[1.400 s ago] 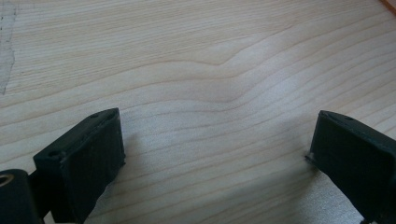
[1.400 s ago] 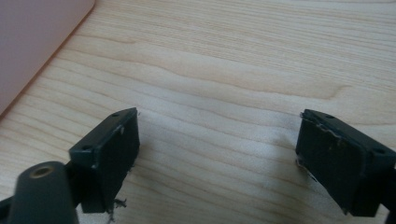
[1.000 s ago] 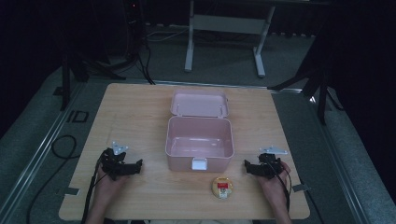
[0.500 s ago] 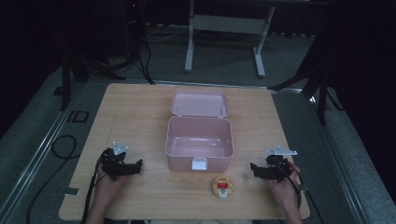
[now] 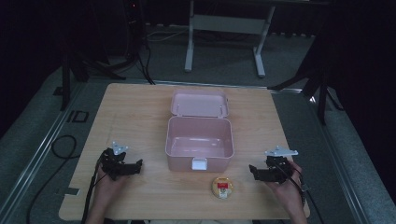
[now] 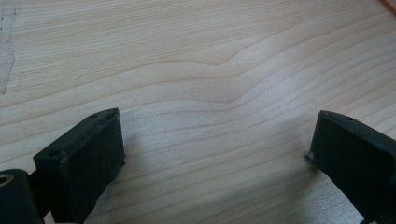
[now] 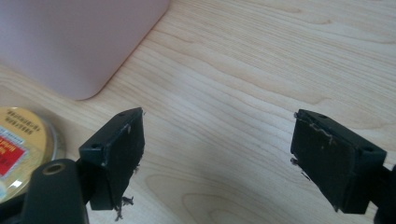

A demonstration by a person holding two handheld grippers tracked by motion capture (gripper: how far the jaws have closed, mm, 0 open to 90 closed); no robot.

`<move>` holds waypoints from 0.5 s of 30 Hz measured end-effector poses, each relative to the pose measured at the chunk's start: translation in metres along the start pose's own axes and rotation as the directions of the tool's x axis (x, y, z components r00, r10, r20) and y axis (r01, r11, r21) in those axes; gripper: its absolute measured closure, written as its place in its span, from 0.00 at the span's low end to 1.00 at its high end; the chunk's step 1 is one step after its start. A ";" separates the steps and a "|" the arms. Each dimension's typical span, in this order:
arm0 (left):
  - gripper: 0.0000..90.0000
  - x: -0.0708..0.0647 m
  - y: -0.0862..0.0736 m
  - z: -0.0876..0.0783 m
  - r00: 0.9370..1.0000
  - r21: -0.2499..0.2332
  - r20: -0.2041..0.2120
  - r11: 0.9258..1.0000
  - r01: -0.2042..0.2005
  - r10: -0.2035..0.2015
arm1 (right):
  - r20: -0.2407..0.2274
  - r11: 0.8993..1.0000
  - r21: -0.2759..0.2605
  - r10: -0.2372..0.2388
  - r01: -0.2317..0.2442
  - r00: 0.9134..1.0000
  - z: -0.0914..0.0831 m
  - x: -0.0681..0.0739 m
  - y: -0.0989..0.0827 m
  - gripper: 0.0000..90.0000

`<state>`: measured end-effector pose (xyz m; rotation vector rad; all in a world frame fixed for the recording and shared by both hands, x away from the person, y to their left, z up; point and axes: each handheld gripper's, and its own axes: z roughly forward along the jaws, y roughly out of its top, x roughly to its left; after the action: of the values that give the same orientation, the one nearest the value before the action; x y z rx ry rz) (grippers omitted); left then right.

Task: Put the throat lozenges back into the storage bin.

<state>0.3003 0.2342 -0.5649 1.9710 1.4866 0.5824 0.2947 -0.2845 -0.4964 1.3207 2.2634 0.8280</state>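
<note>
Presently: round yellow tin (image 5: 222, 187) awaiting pickup, open pink box (image 5: 199, 143) behind it.
Tin lies flat on the surface (image 5: 140, 121), just in front of the box's latch; box empty, lid back. Right gripper (image 5: 254, 171) sits near the tin's right side, jaws spread wide, nothing between them; left gripper (image 5: 137, 166) rests well apart at the left, likewise spread. Advice: bring the right gripper low and level, straddle the tin's rim squarely, close gently, since a shallow tin may slip.
</note>
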 end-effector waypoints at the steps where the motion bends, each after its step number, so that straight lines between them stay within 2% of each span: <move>1: 0.04 0.000 0.000 0.000 1.000 0.001 0.000 1.000 -0.001 0.001 | -0.001 1.000 0.002 -0.002 0.002 1.000 -0.001 0.001 0.000 0.19; 15: 0.04 0.000 0.000 0.000 1.000 0.000 0.000 1.000 0.001 -0.001 | -0.028 0.999 0.007 -0.046 0.046 0.999 -0.012 0.017 0.003 0.16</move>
<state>0.3004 0.2342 -0.5649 1.9702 1.4869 0.5824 0.2810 -0.2720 -0.4862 1.2632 2.3118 0.8268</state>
